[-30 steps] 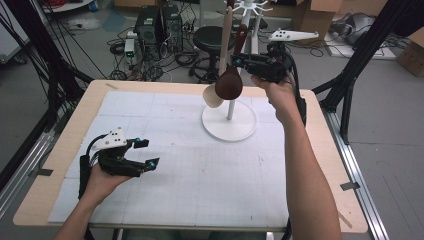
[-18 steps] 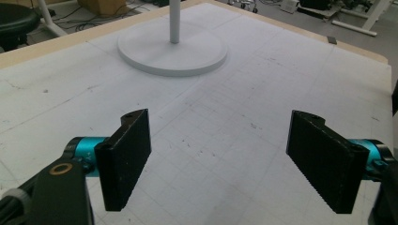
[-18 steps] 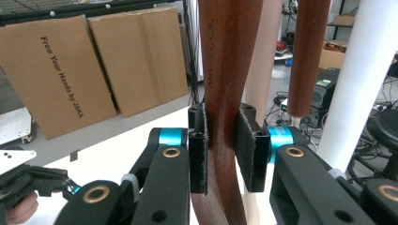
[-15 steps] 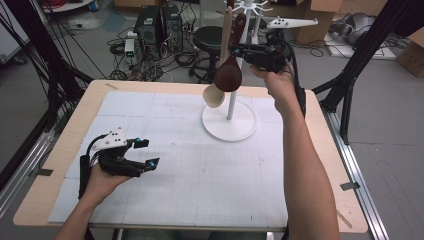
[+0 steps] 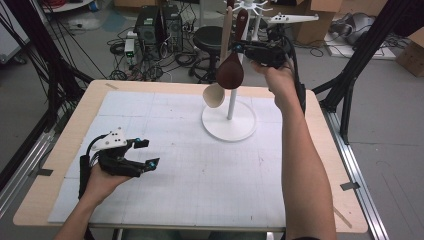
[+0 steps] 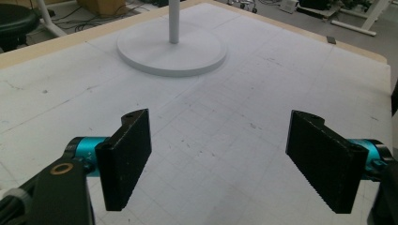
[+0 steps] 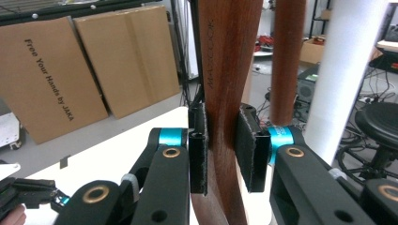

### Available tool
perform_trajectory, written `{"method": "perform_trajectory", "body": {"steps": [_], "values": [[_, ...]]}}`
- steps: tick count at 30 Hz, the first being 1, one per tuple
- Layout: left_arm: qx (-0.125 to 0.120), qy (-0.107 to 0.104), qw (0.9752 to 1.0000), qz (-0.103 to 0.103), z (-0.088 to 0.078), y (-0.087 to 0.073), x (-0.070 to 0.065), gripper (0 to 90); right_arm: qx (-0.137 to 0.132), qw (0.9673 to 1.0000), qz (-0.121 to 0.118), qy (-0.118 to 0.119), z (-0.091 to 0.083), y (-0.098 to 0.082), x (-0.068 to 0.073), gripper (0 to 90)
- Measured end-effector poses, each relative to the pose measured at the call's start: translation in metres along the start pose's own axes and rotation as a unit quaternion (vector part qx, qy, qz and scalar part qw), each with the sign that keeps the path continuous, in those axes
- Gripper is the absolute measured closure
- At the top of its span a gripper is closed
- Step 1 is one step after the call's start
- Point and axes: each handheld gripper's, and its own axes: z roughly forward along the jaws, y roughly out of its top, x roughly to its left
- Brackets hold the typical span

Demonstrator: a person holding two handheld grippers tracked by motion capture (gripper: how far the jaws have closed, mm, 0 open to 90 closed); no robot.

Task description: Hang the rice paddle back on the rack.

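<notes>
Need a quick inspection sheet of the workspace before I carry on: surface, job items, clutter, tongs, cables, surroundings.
Surface: white gridded mat on wooden table.
Job's things: dark brown wooden spoon held beside white round-based stand; pale wooden spoon hangs there.
Clutter: nothing seen.
Tongs: right tongs shut on the dark spoon's handle; left tongs open, empty, over mat.
Cables: tangled on floor behind table.
Surroundings: black stool, cardboard boxes.

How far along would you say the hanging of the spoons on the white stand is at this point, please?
Done: a pale wooden spoon already hangs beside the white stand. In hand: the right tool is shut on the dark wooden spoon, held upright near the pole; whether its top has reached a hook cannot be told. Left: hooking and releasing it. The left tool rests open above the table mat.
</notes>
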Motion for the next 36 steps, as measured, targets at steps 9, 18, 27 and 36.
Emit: {"method": "perform_trajectory", "body": {"steps": [9, 18, 27, 36], "values": [[0.0, -0.003, 1.0, 0.002, 0.0, 0.0, 0.0, 23.2, 0.003, 0.9999, 0.01, -0.013, 0.002, 0.0, -0.004, 76.0], [0.001, -0.001, 1.0, 0.002, 0.0, 0.0, -0.001, 23.1, -0.012, 0.9995, 0.019, -0.022, -0.005, -0.005, -0.005, 67.4], [0.004, -0.001, 1.0, 0.002, 0.0, 0.0, -0.002, 22.9, -0.018, 0.9994, 0.015, -0.026, -0.023, -0.015, -0.001, 56.8], [0.008, 0.003, 1.0, -0.003, 0.002, 0.0, -0.002, 20.4, -0.018, 0.9995, 0.014, -0.02, -0.033, -0.034, 0.013, 36.6]]}}
